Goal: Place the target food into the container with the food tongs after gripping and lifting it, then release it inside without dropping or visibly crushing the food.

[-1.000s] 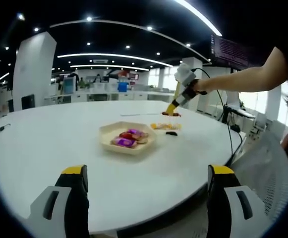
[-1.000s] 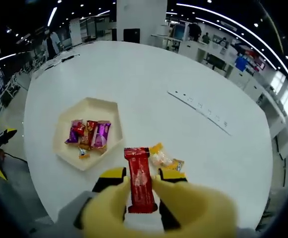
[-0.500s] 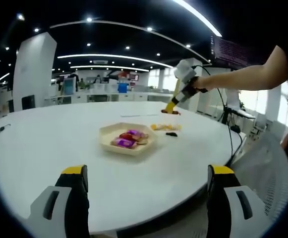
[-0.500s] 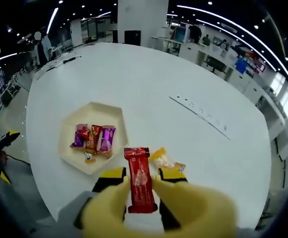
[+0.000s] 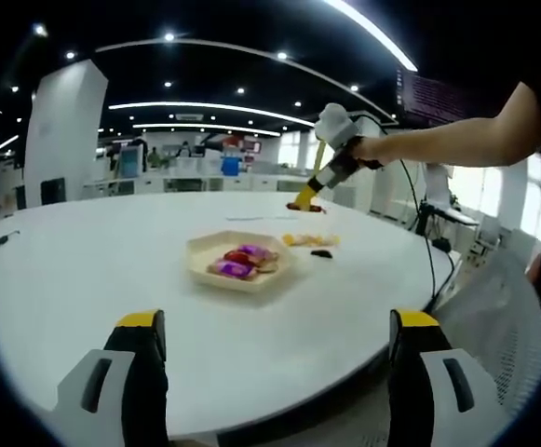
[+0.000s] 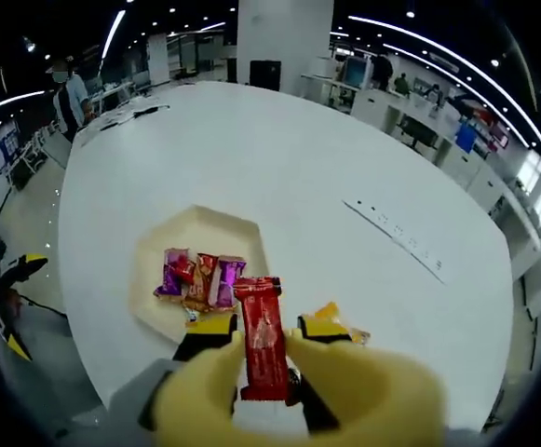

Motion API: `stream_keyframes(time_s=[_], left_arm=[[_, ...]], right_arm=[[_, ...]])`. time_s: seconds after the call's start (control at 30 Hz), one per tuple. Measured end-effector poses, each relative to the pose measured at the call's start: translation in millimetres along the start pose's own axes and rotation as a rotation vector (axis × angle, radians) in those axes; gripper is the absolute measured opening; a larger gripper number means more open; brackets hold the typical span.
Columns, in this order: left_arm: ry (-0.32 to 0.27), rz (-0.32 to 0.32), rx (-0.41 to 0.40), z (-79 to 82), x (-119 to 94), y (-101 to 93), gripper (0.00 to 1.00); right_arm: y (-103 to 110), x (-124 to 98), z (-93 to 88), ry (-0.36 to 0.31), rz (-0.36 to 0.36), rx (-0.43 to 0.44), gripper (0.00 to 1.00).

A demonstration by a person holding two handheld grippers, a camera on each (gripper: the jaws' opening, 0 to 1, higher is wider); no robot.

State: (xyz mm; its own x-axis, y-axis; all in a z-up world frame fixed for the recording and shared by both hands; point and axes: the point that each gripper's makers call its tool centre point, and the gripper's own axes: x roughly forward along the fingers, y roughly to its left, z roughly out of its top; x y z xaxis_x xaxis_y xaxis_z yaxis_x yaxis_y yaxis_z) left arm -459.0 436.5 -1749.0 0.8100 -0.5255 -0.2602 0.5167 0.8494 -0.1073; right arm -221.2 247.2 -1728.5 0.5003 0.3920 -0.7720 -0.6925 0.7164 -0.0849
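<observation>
We hold the red snack bar (image 6: 263, 337) pinched between the yellow tongs (image 6: 265, 372) that our right gripper (image 6: 263, 331) works; the tongs are narrowed on the wrapper's lower half, with the upper half standing free above them. In the left gripper view the same tongs and bar (image 5: 305, 207) hang in the air above the round white table (image 5: 84, 270), to the far right of the hexagonal tray (image 5: 238, 260). In the right gripper view the tray (image 6: 200, 233) lies just beyond and left of the bar, already holding several wrapped sweets (image 6: 198, 277).

Our main risk, as we judge it, is the slick wrapper sliding out of the tong tips while we carry it, so that the bar falls on the table short of the tray. Squeezing harder to prevent that could dent the bar. Opening the tongs too high or off-centre could bounce it off the sweets and over the low rim.

A few loose sweets (image 5: 311, 239) lie on the table right of the tray. The table is otherwise open on every side of it, with the near edge well apart. Our left gripper (image 5: 275, 372) waits low at the near edge, jaws spread wide and holding nothing.
</observation>
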Motion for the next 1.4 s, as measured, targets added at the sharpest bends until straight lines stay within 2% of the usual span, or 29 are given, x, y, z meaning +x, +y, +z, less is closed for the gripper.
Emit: stream_keyframes(time_s=[0.7, 1.0, 1.4], left_arm=[[-0.002, 0.012, 0.001, -0.2, 1.3, 3.4, 0.95], [-0.001, 0.008, 0.001, -0.8, 2.1, 2.4, 0.95], [-0.001, 0.012, -0.002, -0.9, 1.5, 3.0, 0.95]], right_arm=[[53.5, 29.6, 42.2, -0.020, 0.085, -0.056, 0.25], [72.9, 38.0, 50.5, -0.020, 0.116, -0.076, 0.25], [85.7, 42.2, 66.0, -0.031, 0.137, -0.093, 0.25]])
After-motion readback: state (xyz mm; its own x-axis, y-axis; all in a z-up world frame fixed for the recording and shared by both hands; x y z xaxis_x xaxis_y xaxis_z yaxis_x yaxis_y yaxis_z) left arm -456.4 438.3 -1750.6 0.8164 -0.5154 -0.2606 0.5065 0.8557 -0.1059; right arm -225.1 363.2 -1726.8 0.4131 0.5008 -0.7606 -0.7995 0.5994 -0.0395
